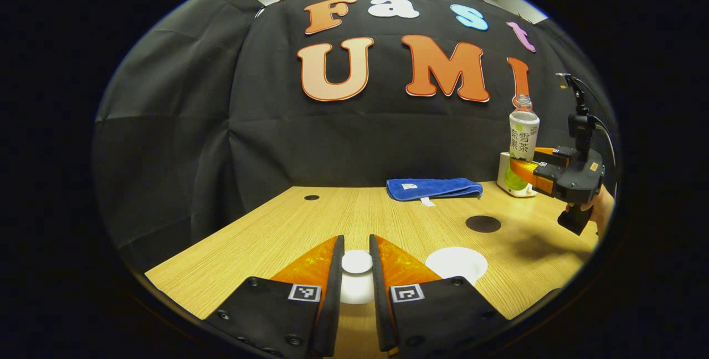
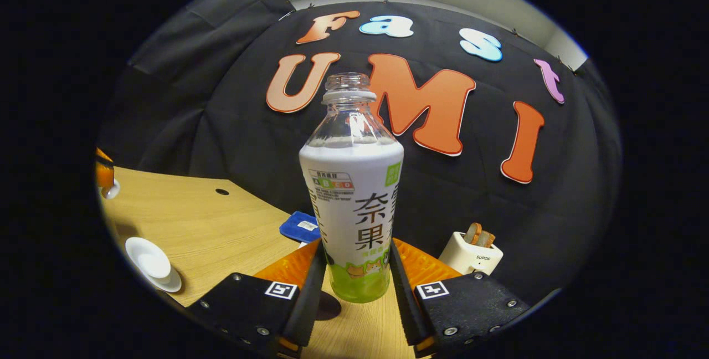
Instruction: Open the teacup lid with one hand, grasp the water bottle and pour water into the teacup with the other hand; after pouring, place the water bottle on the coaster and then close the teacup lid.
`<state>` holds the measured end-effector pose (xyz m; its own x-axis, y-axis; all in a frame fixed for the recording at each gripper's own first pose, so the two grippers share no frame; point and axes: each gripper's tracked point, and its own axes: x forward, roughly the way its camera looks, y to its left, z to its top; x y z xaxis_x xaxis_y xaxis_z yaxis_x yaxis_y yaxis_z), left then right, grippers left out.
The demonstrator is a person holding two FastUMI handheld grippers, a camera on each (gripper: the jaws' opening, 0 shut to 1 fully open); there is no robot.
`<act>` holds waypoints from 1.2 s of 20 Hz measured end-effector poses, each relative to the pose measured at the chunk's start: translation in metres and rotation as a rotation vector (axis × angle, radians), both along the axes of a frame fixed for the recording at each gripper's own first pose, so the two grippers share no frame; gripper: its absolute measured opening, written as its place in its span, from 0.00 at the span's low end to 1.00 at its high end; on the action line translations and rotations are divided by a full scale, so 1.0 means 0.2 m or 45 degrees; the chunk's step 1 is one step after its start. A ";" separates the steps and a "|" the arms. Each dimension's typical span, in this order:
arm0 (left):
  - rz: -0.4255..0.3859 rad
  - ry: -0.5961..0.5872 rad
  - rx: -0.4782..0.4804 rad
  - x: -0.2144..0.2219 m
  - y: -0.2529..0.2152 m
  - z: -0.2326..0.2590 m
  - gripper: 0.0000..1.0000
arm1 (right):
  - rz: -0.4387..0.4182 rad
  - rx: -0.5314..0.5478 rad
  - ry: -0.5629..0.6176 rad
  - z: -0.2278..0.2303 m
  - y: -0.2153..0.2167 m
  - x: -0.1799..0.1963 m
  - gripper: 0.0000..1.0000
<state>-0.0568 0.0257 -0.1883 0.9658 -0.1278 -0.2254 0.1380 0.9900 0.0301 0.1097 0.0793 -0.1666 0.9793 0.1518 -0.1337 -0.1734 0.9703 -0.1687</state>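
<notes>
Here the left tongs (image 1: 356,262) clamp the teacup lid (image 1: 356,262); the right tongs (image 2: 354,270) grip the water bottle (image 2: 354,209).

The left gripper view looks low across the table (image 1: 310,220) toward the back wall. The right gripper view faces the water bottle (image 2: 354,204) closely; both share the blue cloth (image 1: 433,188).

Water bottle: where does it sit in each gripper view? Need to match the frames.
Left gripper view: water bottle stands far right, upright, with the right gripper at its lower part.
Right gripper view: the bottle is dead centre, upright, uncapped, between that gripper's own fingers.
Shared landmark: the folded blue towel, left of the bottle in both.
</notes>
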 end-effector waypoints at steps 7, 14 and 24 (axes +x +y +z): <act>0.004 0.014 0.007 0.00 0.01 -0.02 0.32 | 0.004 0.239 0.171 -0.15 0.05 0.08 0.64; 0.007 0.025 0.002 0.01 0.01 -0.04 0.31 | 0.006 0.340 0.362 -0.36 0.12 0.10 0.64; -0.078 0.030 -0.074 0.03 -0.18 -0.02 0.32 | -0.023 0.276 0.522 -0.62 0.15 0.11 0.64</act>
<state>-0.0507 -0.0103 -0.1925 0.9503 -0.2003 -0.2385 0.1987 0.9796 -0.0313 0.1323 0.1085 -0.2911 0.8548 0.2026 -0.4777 -0.1663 0.9790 0.1178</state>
